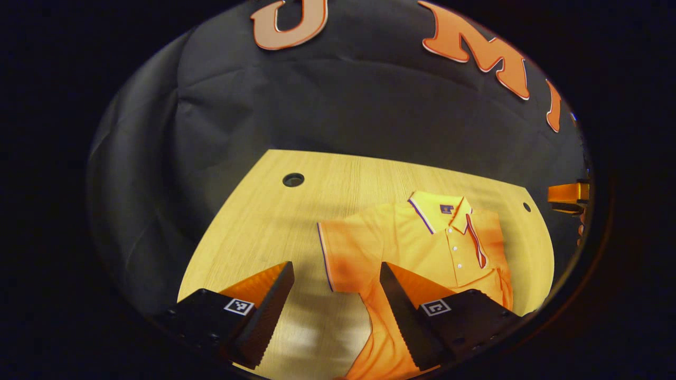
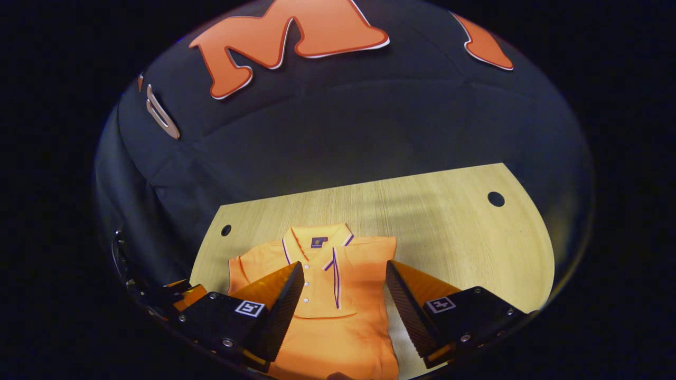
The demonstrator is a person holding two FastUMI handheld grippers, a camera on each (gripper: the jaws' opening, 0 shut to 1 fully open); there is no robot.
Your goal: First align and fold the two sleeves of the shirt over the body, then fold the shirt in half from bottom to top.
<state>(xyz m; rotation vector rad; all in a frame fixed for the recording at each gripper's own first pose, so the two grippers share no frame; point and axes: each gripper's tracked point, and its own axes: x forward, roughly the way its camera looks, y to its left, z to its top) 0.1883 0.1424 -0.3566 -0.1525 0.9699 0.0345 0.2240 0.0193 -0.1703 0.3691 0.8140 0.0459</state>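
Note:
An orange polo shirt (image 1: pixel 422 248) lies face up on the wooden table (image 1: pixel 264 211), collar toward the far wall. In the left gripper view its sleeve (image 1: pixel 343 253) on the left is spread flat, with a dark trimmed hem. The side on the right ends in a straight edge, its sleeve apparently folded over the body. My left gripper (image 1: pixel 337 266) hovers open over the spread sleeve, holding nothing. In the right gripper view my right gripper (image 2: pixel 344 264) is open above the shirt (image 2: pixel 338 316), near the button placket. The left gripper (image 2: pixel 182 294) shows at the lower left there.
Round holes pierce the table near its far corners (image 1: pixel 293 179) (image 2: pixel 495 199). The booth's black cloth wall stands right behind the table's far edge. Bare wood (image 2: pixel 465 237) lies to the right of the shirt. The right gripper (image 1: pixel 567 195) shows at the edge of the left gripper view.

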